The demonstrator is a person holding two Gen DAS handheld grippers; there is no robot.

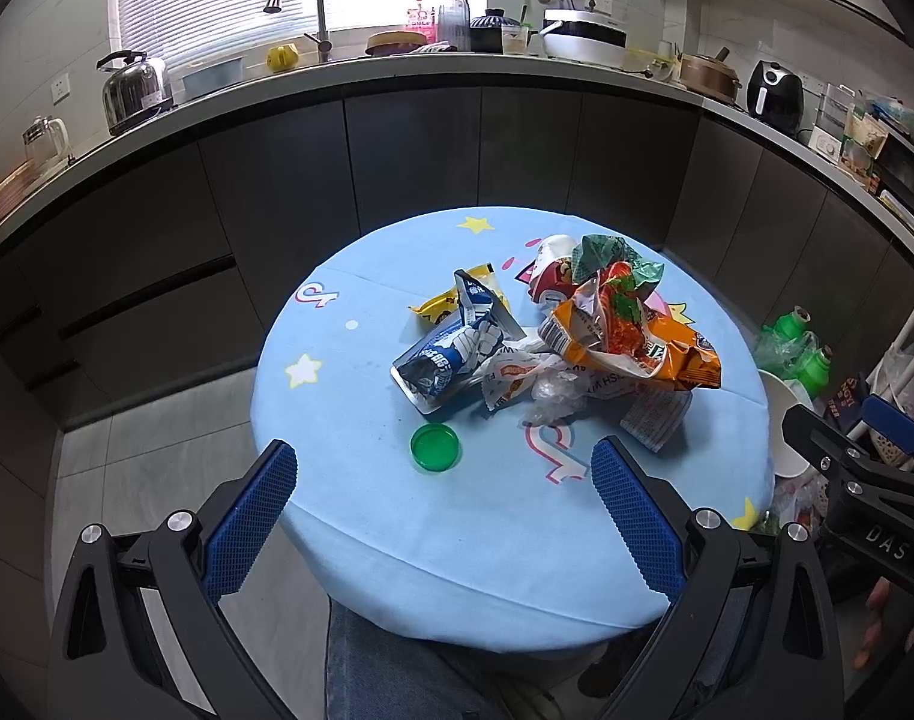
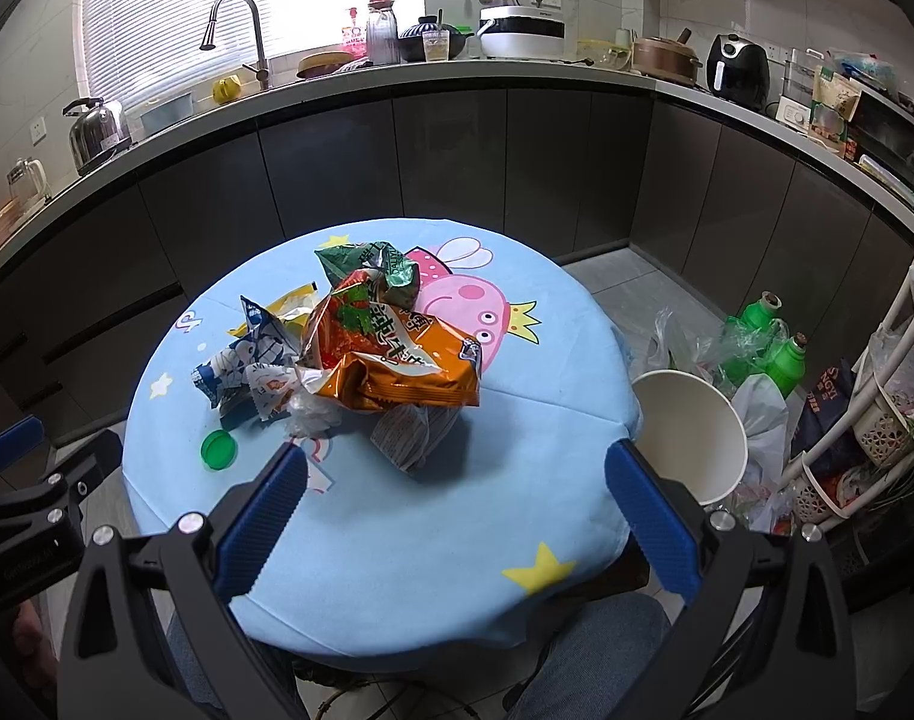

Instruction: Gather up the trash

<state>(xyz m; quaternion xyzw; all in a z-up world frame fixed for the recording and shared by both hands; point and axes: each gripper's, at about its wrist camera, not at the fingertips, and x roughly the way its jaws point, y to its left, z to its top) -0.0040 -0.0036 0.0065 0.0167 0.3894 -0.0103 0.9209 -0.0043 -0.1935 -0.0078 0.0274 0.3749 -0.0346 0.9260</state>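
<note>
**Hovering over a heap of wrappers, both tools empty**

Hovering near the front edge of the round blue tabletop, the left tool has its blue-padded fingers spread wide and grips nothing. The right tool is likewise spread wide and empty, above the same edge.

Trash sits bunched around the middle of the tabletop: an orange snack bag on top, a crumpled green wrapper behind it, a blue-and-white wrapper to its left with a yellow wrapper behind that, and clear crumpled plastic in front. A green lid lies apart from the heap, nearer the left tool. Off the tabletop's right side stands a white paper bucket, beside green bottles on the floor.
</note>
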